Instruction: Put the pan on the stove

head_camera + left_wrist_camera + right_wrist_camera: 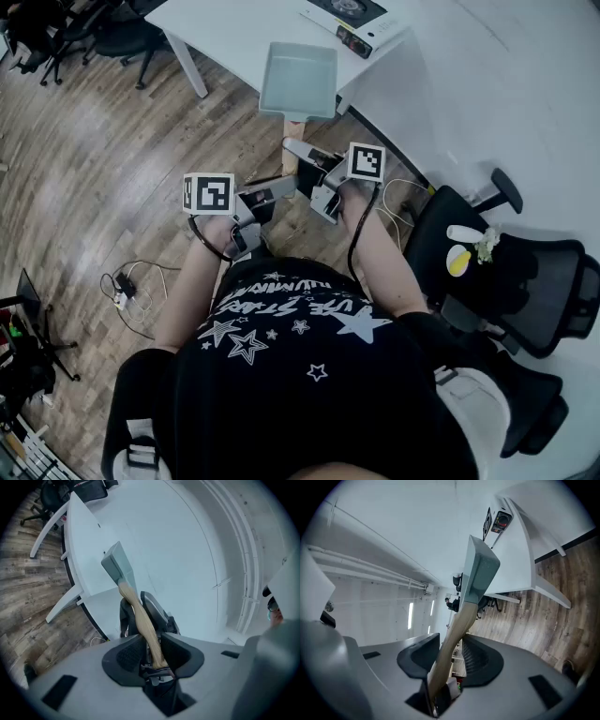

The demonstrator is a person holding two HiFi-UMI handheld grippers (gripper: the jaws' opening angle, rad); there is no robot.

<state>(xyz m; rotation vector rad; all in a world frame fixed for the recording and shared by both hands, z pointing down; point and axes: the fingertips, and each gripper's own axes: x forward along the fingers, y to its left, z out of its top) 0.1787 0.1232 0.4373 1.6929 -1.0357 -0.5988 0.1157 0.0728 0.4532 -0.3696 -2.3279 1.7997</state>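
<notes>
The person holds a light blue-green square pan (298, 80) by its wooden handle (140, 618), using both grippers at once. The left gripper (152, 646) has its jaws closed on the far end of the handle; in the left gripper view the wood sits between the two dark pads and touches them. The right gripper (449, 644) has its jaws closed on the same handle, nearer to the pan. In the right gripper view the handle runs up between the pads, pressed to the left one, while a thin gap shows beside the upper part of the other pad.

In the head view the two grippers meet in front of the person's chest, with the handle between them pointing away from the body. The pan is at the near edge of the white desk (225, 33), its open side up. I cannot tell if its bottom touches the desk. The stove (361, 23), a white flat appliance with a dark top, lies farther back on the desk, to the right of the pan and apart from it.

Under the desk there is a wooden floor (84, 141) with some cables (127, 286). A black office chair (511, 272) stands at the person's right side.
</notes>
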